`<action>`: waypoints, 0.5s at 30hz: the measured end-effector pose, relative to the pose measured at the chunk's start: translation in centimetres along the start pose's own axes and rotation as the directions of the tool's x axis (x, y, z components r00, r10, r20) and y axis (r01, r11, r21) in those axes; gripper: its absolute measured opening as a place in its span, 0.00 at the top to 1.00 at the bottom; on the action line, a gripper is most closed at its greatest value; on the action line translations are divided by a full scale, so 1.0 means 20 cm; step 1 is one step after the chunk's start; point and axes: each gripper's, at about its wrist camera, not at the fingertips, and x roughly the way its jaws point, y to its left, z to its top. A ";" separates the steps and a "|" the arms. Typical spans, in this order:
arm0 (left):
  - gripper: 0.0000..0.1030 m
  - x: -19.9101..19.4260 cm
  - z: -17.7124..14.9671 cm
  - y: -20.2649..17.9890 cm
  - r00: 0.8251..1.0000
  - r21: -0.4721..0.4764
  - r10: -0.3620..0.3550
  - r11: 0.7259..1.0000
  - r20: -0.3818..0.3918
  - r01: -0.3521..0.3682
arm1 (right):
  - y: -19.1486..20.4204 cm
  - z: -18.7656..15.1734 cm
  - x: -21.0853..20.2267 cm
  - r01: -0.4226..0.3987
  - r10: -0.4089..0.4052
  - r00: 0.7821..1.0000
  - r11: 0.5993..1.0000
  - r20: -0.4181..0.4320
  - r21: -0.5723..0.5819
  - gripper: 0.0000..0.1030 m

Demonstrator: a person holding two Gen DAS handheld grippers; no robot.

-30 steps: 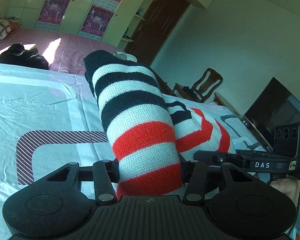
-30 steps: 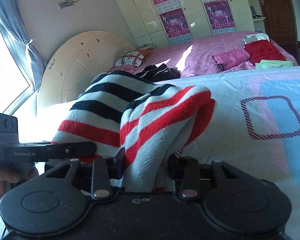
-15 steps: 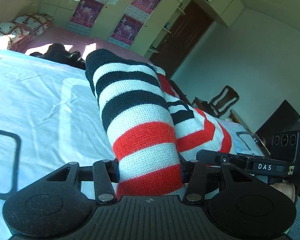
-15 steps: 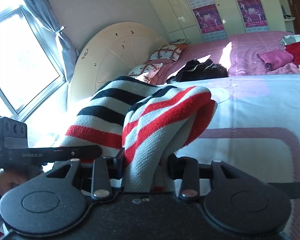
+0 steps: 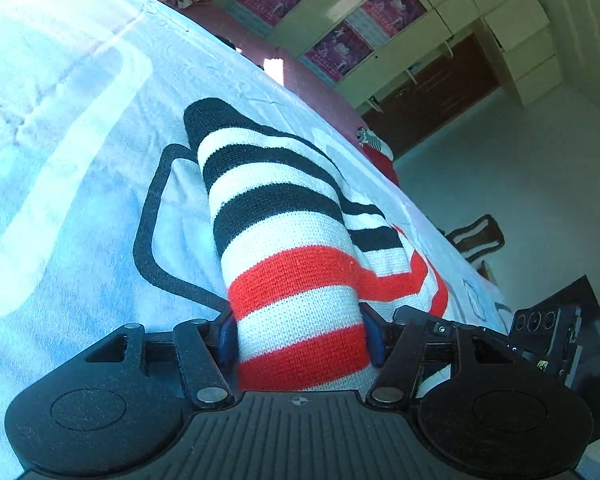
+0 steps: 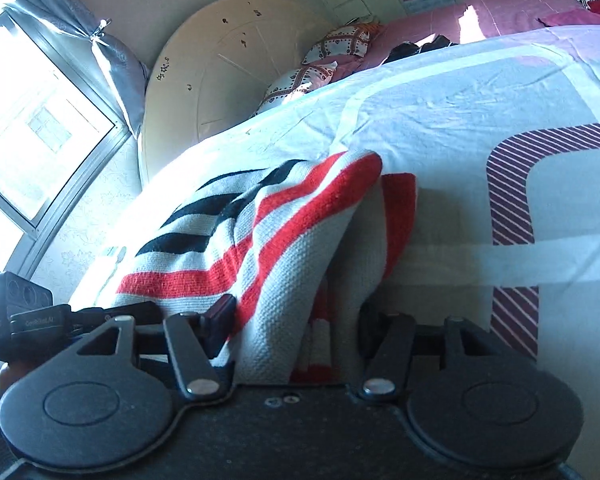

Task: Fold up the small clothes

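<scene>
While both claws are opening, the striped knitted sweater (image 5: 284,248) lies on the bed sheet (image 5: 68,200) and its near edge sits between the jaws of each one. At the left gripper (image 5: 300,336) a thick fold of the knit fills the gap completely, and the blue pads (image 5: 374,336) look like they touch the cloth at both sides, so I judge it not yet free. From this claw the sweater goes away toward twelve o'clock, long and narrow like a roll, with its black end farthest. At the right gripper (image 6: 296,320) the jaws stand more apart: the left finger (image 6: 220,316) touches the fabric, but on the right side I see a gap between the cloth and the finger, so the hold there seems released. From here the sweater (image 6: 260,232) spreads toward eleven o'clock, where the other gripper (image 6: 24,316) holds the same edge. So both hands are equally near, each at one corner of the near edge. The knit is soft and thick, with white, red and black bands and a ribbed weave. The sheet under it is thin smooth cotton, pale blue with printed rounded frames (image 6: 512,208). I think the coming move needs only a straight retreat, without dragging the fold.
</scene>
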 end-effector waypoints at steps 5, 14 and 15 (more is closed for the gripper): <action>0.40 -0.12 -0.08 -0.02 1.000 0.004 0.016 1.000 0.026 -0.016 | 0.07 -0.01 -0.19 0.060 -0.060 0.998 0.998 0.032 -0.026 0.45; 0.34 -0.20 -0.23 -0.01 0.996 0.032 0.078 0.996 0.041 -0.079 | 0.10 -0.18 -0.24 0.174 -0.176 0.983 0.984 -0.046 -0.050 0.50; 0.34 -0.19 -0.21 -0.02 0.994 0.052 0.093 0.994 0.050 -0.095 | 0.06 -0.19 -0.23 0.163 -0.163 0.986 0.987 -0.034 -0.010 0.50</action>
